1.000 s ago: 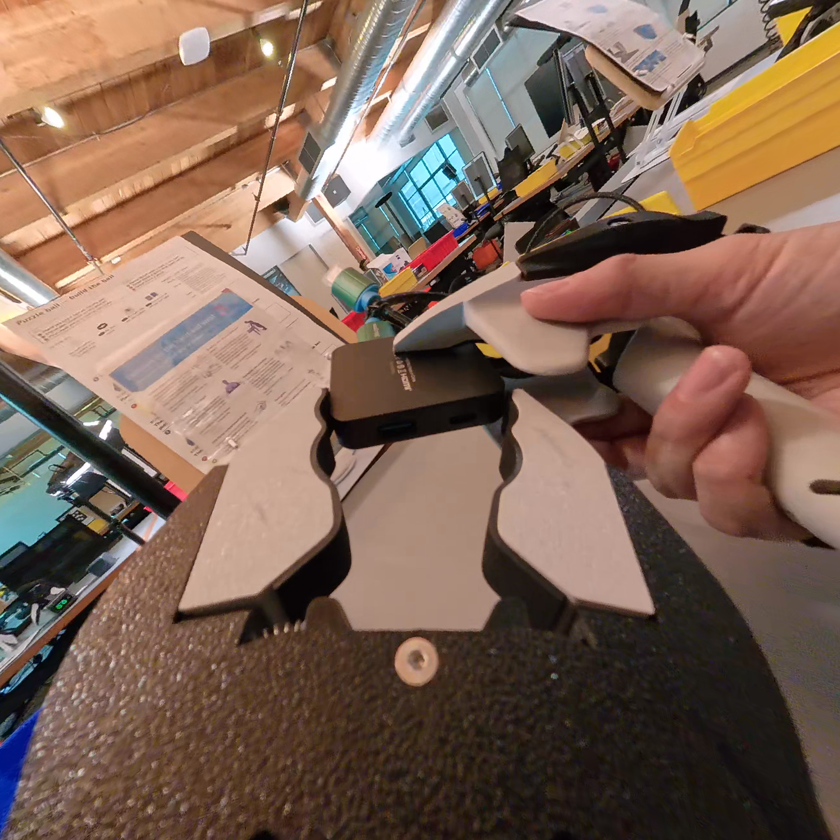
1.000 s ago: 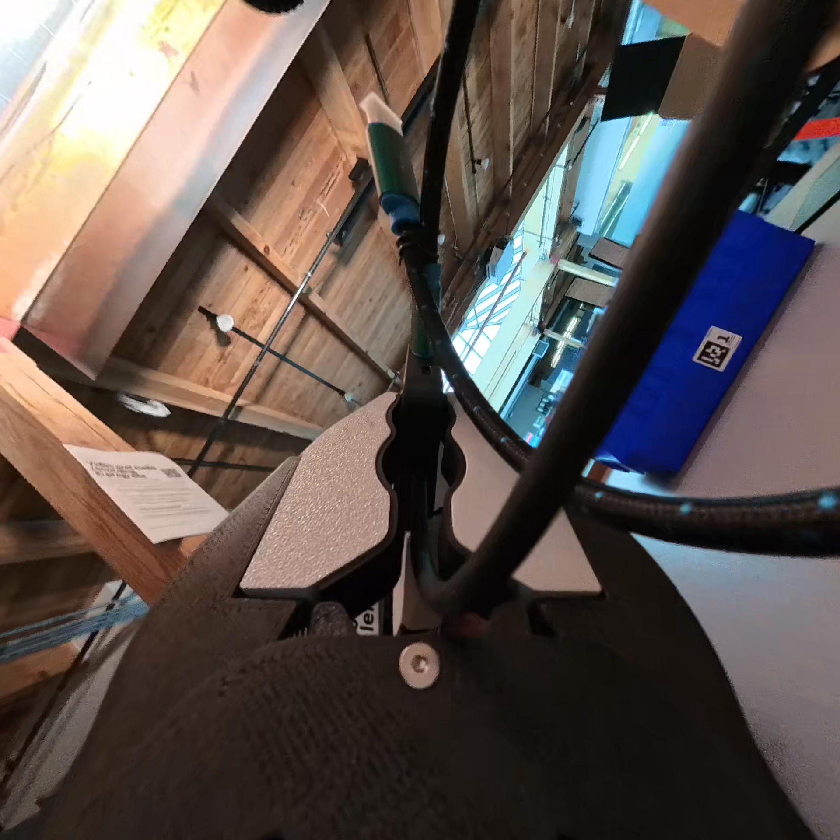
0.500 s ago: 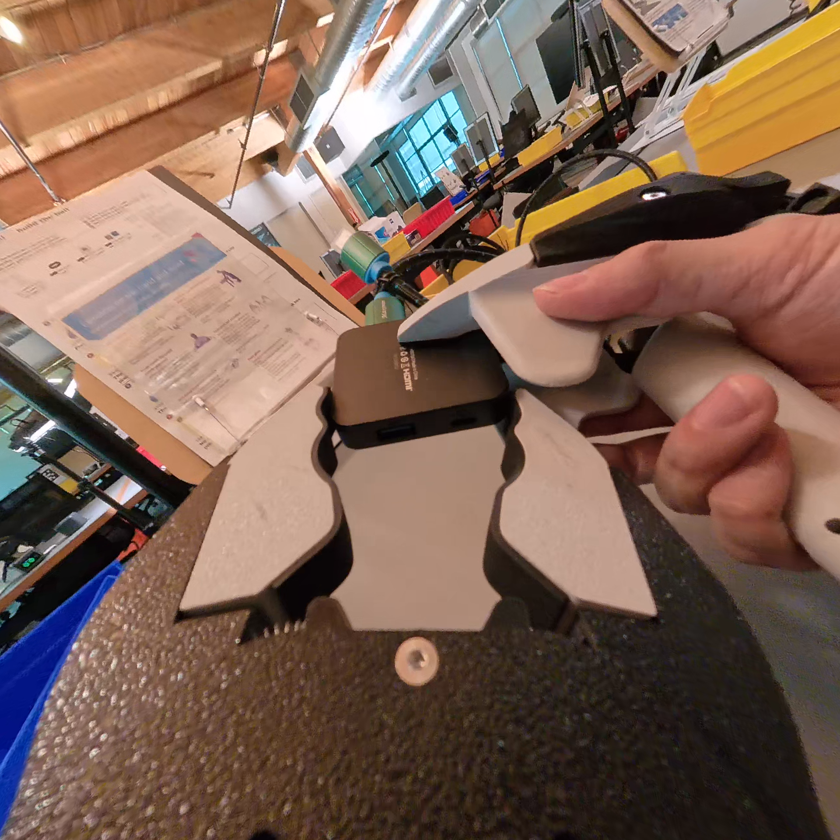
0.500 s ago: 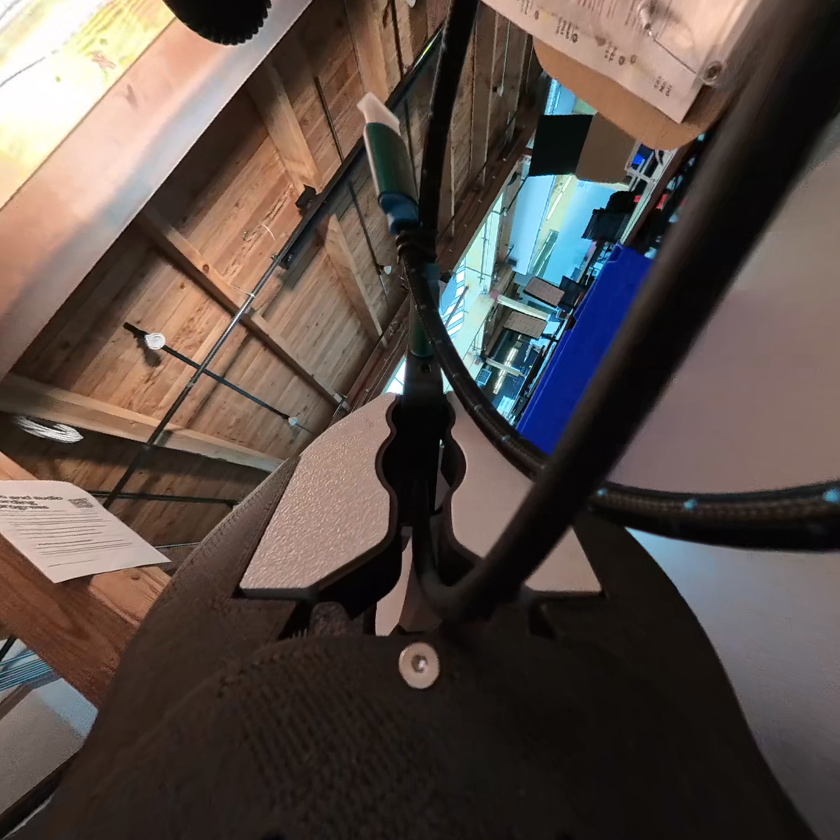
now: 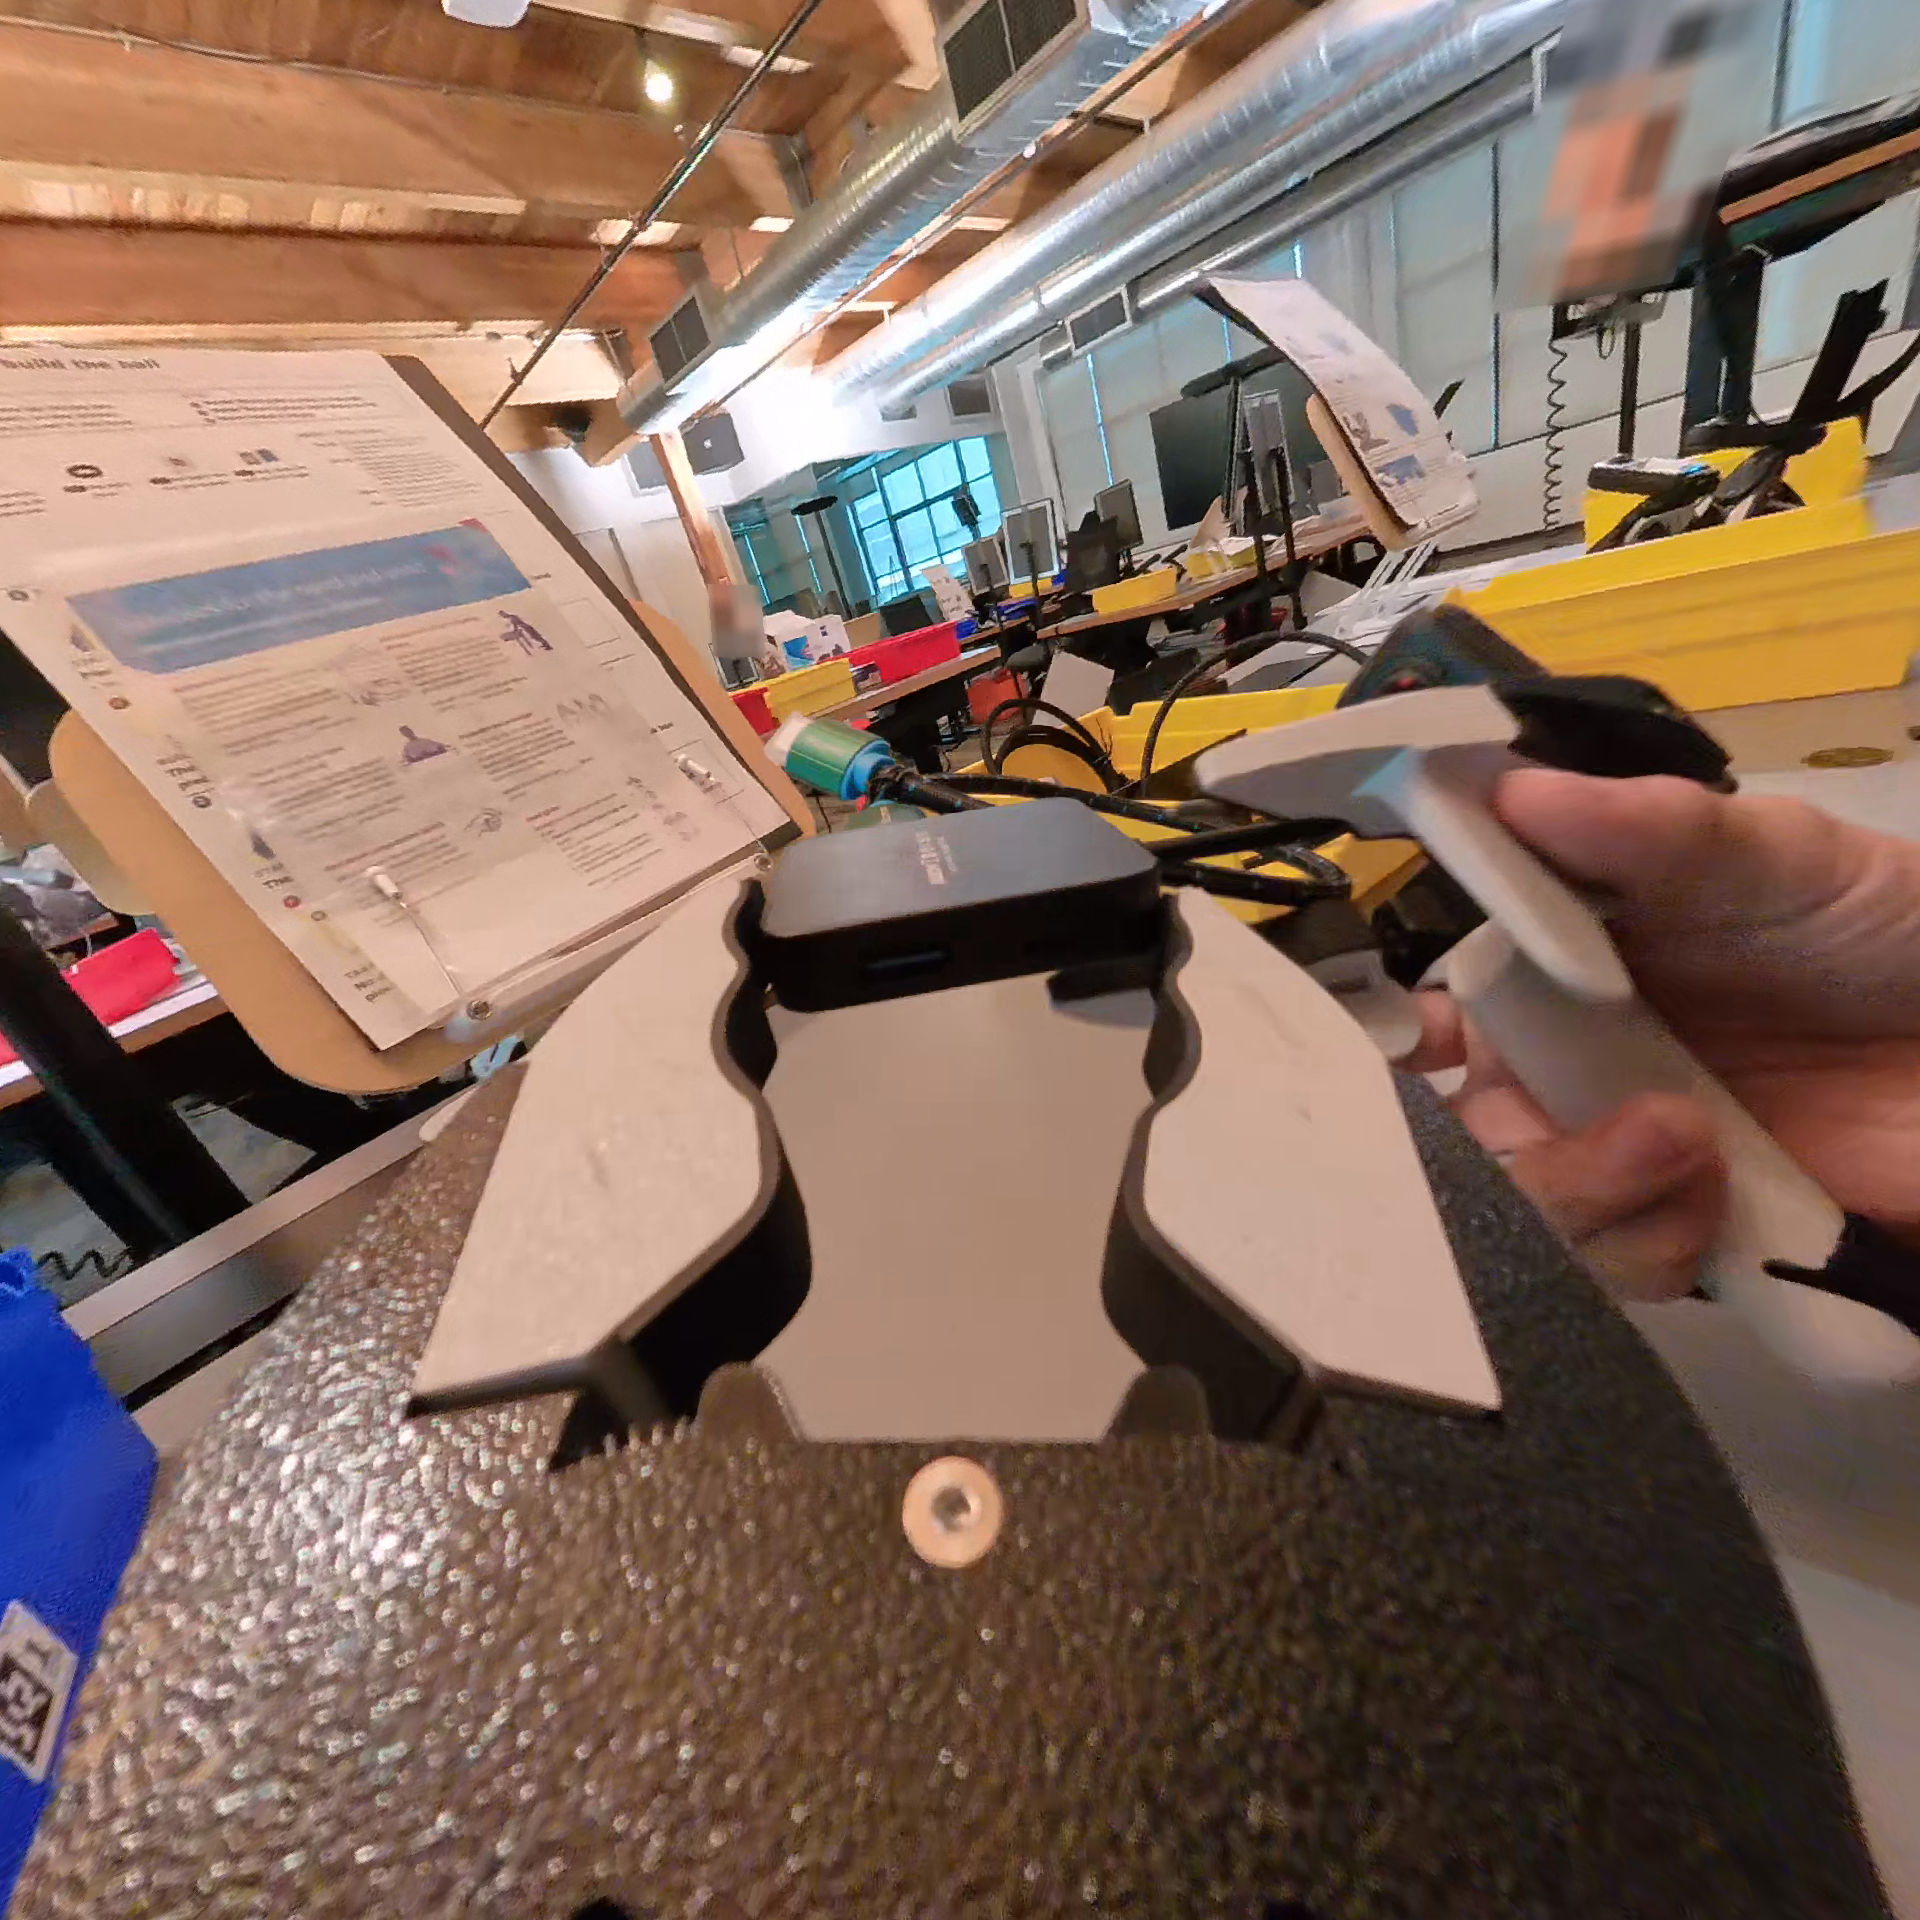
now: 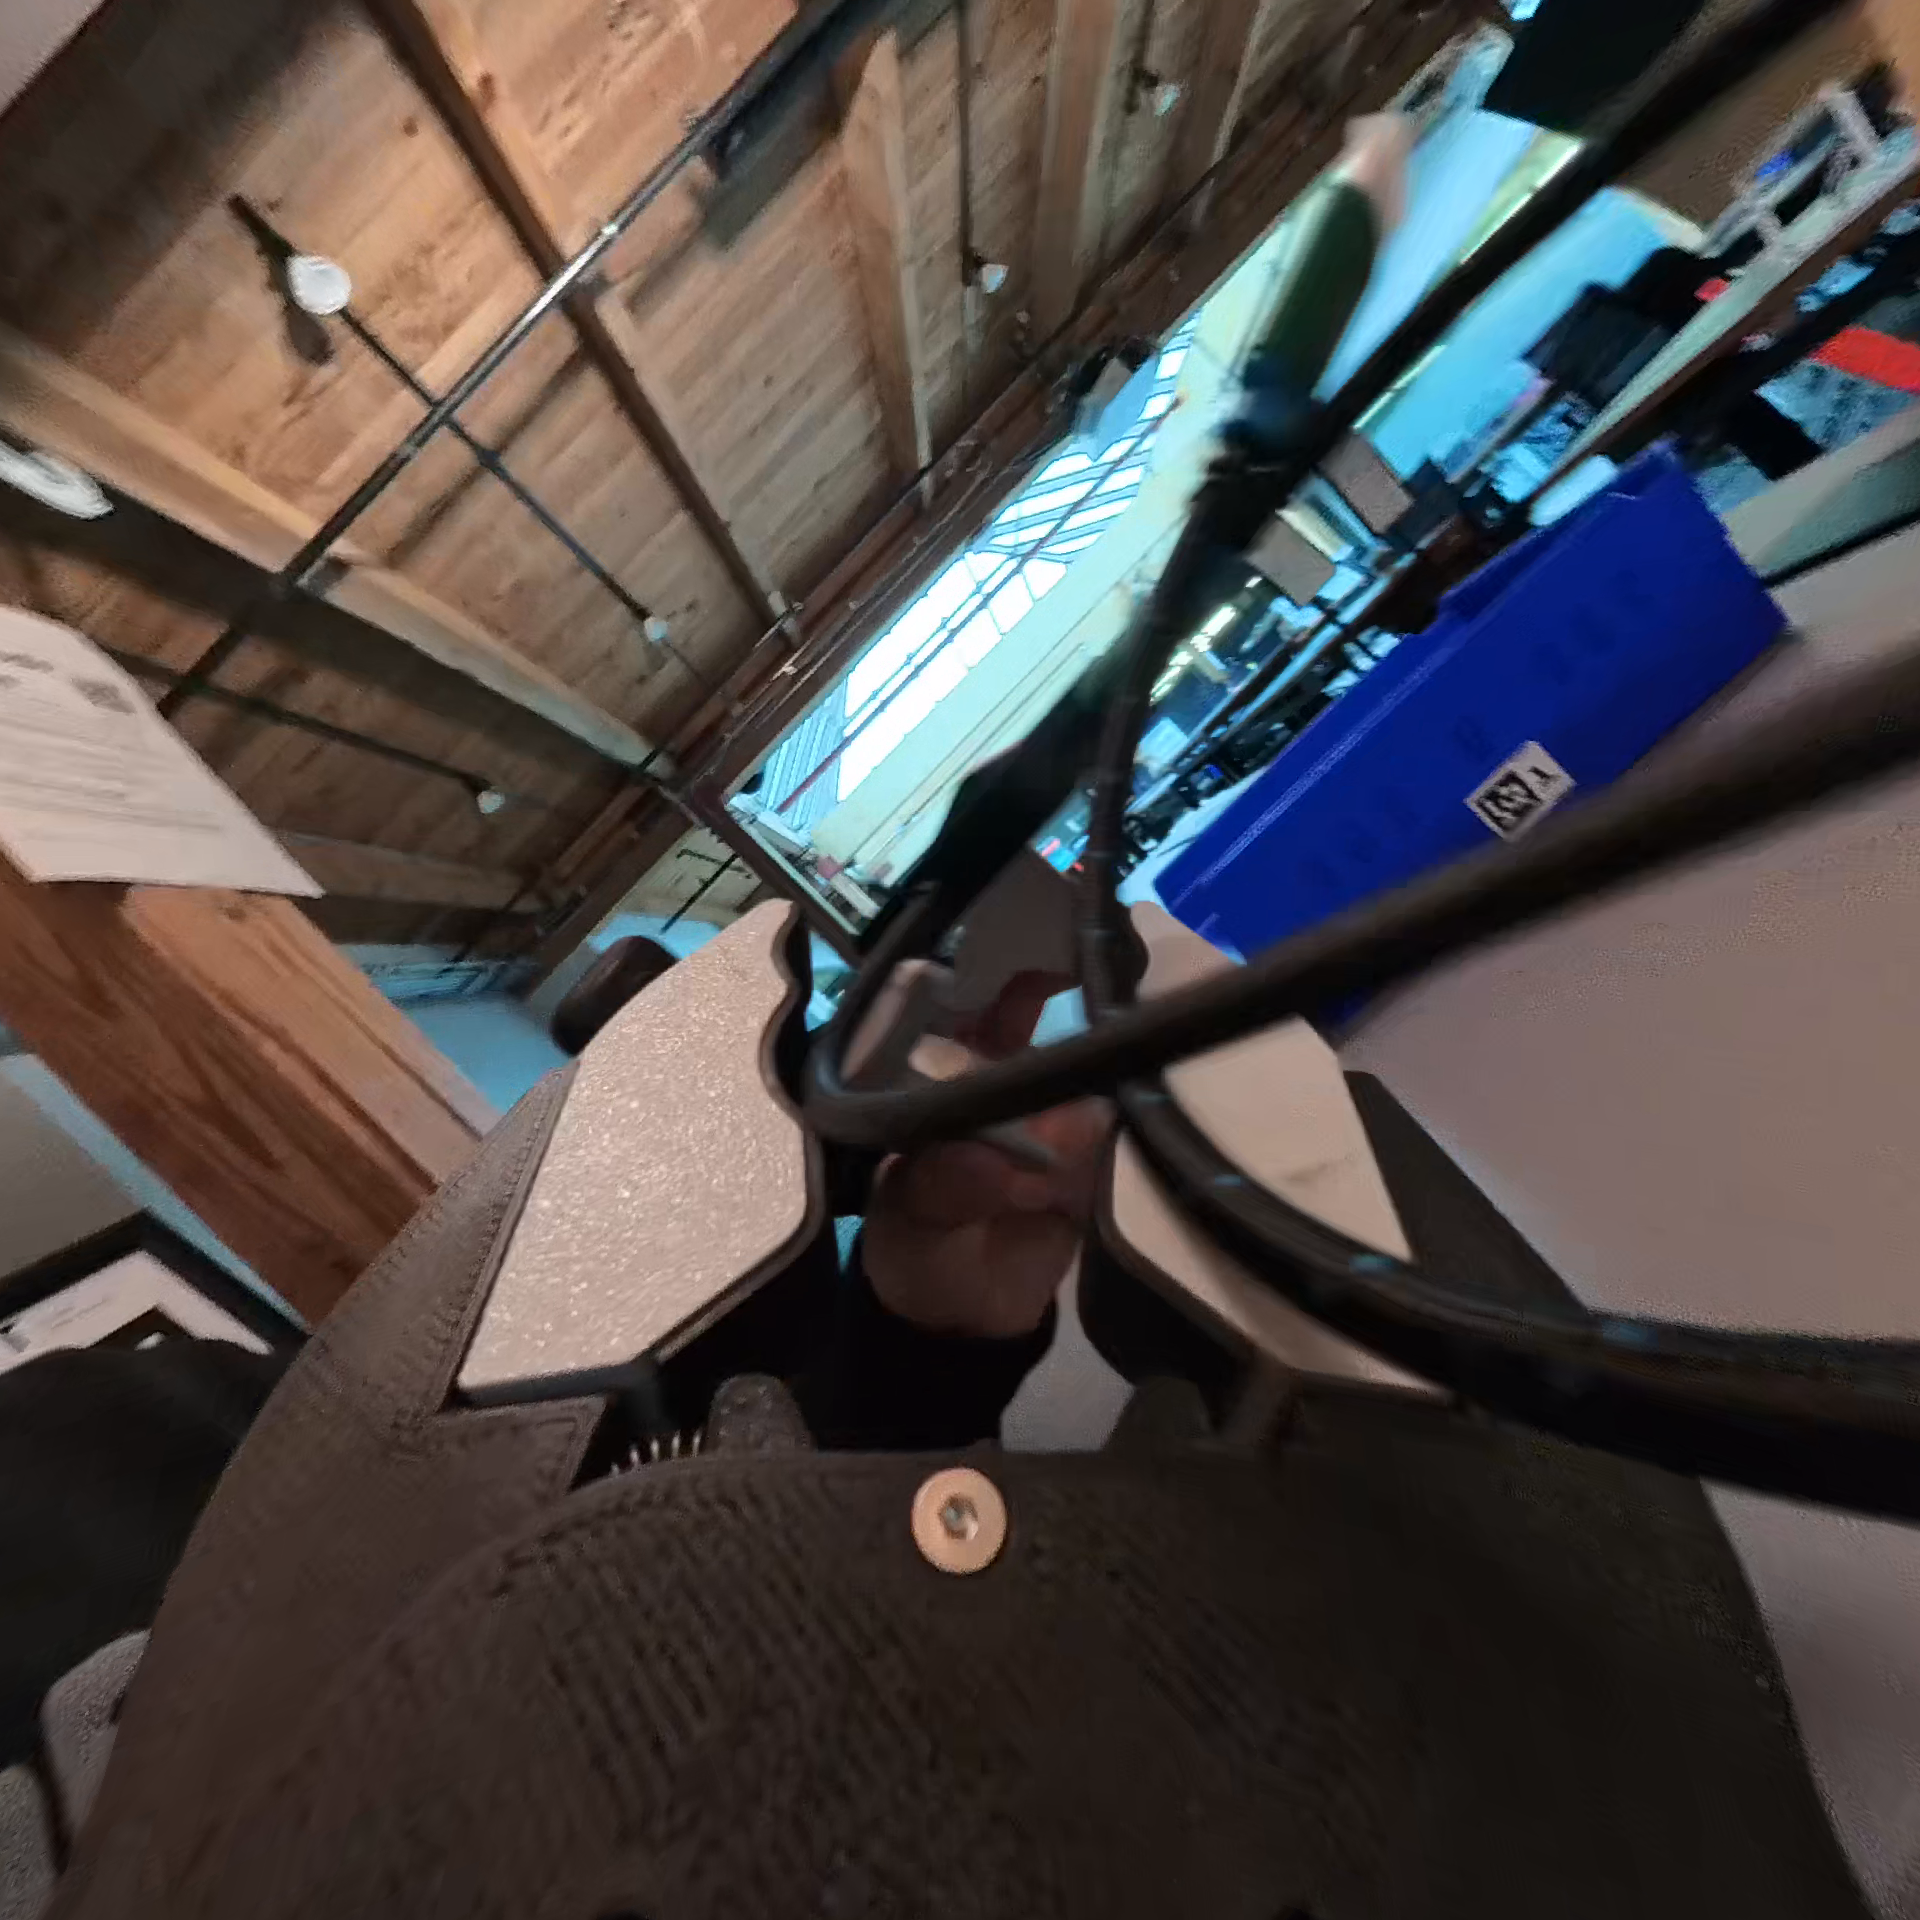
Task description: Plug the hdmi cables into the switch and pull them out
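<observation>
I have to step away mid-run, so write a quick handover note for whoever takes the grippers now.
Left gripper: shut on the black switch, held up off the table.
Right gripper: open, gripping nothing; black cables loop loosely across its fingers.
One green plug hangs free behind the switch. Whether any cable is seated at the switch's back cannot be told.
Left: check the rear ports, then regrip a plug and go on plugging and pulling.

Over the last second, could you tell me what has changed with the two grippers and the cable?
The right gripper has opened: its fingers, earlier shut on the black cable, now stand apart, with the cable looped loosely between them. It has also drawn back to the right of the switch. The left gripper still clamps the switch, and the green-ended cable stays plugged in behind it.
</observation>
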{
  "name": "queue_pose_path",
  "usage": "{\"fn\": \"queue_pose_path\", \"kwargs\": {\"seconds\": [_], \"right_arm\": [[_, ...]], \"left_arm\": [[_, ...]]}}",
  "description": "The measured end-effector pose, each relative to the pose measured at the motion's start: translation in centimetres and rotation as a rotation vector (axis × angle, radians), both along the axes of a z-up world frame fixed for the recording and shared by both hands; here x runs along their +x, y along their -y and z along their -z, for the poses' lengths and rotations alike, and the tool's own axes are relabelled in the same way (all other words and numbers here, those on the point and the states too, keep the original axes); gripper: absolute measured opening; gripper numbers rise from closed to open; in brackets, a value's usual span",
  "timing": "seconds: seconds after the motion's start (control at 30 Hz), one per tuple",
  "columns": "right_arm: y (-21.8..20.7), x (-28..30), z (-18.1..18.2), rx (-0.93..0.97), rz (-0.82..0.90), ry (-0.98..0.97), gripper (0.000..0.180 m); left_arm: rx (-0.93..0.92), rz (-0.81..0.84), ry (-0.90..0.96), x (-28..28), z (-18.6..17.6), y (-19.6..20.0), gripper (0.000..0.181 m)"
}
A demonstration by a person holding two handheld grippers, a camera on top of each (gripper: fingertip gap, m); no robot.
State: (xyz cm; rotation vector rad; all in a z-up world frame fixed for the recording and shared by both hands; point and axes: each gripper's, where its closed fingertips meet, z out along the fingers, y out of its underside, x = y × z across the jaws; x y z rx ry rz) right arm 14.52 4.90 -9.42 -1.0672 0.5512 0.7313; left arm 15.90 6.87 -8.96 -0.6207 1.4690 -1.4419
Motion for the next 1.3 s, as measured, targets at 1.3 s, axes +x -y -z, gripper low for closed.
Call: {"fn": "queue_pose_path", "kwargs": {"seconds": [1.3], "right_arm": [[5.0,-5.1,0.8,-0.045,-0.752,0.037,0.057]], "left_arm": [[0.377,0.458,0.296,-8.1,-3.1,7.0,0.069]]}}
